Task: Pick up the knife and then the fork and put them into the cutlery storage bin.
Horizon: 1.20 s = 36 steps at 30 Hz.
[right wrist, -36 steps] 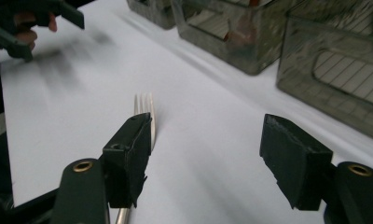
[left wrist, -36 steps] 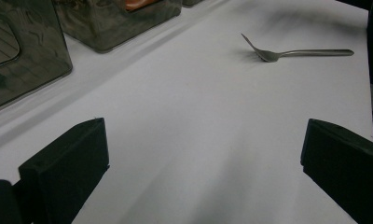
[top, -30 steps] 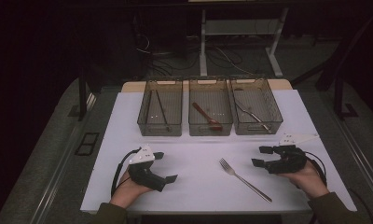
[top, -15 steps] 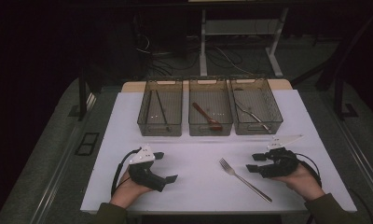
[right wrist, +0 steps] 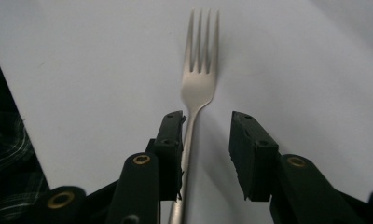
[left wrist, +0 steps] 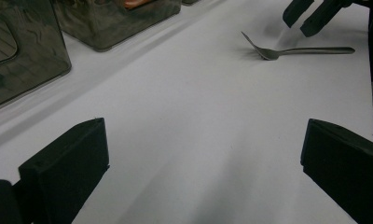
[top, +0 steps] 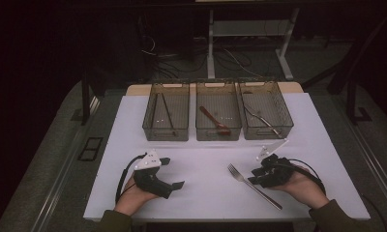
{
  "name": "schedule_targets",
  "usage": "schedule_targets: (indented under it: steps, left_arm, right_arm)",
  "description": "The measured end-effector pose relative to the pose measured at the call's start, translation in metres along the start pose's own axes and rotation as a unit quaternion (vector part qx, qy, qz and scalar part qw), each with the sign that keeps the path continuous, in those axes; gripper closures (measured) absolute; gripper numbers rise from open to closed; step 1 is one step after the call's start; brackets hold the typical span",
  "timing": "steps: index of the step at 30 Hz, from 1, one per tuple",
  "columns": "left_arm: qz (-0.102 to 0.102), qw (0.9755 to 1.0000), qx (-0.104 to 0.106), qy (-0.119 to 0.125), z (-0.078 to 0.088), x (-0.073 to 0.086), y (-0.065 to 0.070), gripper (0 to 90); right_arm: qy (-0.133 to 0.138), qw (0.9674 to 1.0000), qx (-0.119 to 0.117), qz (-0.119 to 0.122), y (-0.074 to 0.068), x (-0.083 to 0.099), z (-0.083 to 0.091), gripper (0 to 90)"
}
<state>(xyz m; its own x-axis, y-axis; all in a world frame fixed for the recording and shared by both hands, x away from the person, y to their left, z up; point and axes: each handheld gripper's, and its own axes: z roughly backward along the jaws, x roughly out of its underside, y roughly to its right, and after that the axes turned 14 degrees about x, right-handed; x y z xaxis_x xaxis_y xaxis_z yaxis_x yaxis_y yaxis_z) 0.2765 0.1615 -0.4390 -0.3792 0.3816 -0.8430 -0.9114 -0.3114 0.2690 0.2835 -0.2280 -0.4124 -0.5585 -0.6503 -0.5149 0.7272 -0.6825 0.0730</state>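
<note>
Step in hand: grasping the fork [top: 253, 186] with the right gripper [top: 259, 177], judged from how the jaws straddle its handle.
Fork position: flat on the white surface [top: 206, 159], toward the near right corner, tines pointing to the far left, handle running back to the near edge.
Right gripper: its jaws have just been closing; the right gripper view shows the handle [right wrist: 188, 140] between them, close against the left jaw, with a clear gap to the right jaw, so nothing is clamped yet.
Left gripper: rests near the near left corner [top: 168, 183], jaws spread wide with only bare surface between them.
Bins: three clear bins [top: 218, 117] in a row along the far edge; the right one [top: 265, 116] already holds metal cutlery.
Doing it well: centre the handle between the jaws before squeezing, keep the tips low against the surface, and close slowly so the thin handle does not skid or roll aside.
</note>
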Motion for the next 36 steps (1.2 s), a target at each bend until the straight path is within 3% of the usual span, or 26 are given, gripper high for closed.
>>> schedule_targets:
  steps: [8,14,24,31,36]
  left_arm:
    - [0.0,1.0,-0.001,-0.002,0.0,0.0,0.0,0.0]
    - [0.0,1.0,-0.001,-0.001,0.0,0.0,0.0,0.0]
    - [0.001,1.0,0.0,-0.004,-0.001,0.0,0.0,0.0]
    - [0.001,1.0,0.0,-0.004,-0.001,0.001,0.0,0.0]
    - [0.001,1.0,0.0,-0.003,-0.001,0.001,0.0,0.0]
  right_arm:
    - [-0.074,0.9972,-0.003,0.011,-0.008,-0.014,-0.01,69.2]
    - [-0.109,0.9935,-0.002,0.033,-0.012,-0.017,-0.016,71.7]
    - [-0.128,0.9898,0.007,0.06,-0.016,-0.018,-0.02,76.4]
    - [-0.157,0.9833,0.027,0.088,-0.022,-0.026,-0.023,79.3]
    - [-0.174,0.9798,0.03,0.094,-0.025,-0.031,-0.025,83.6]
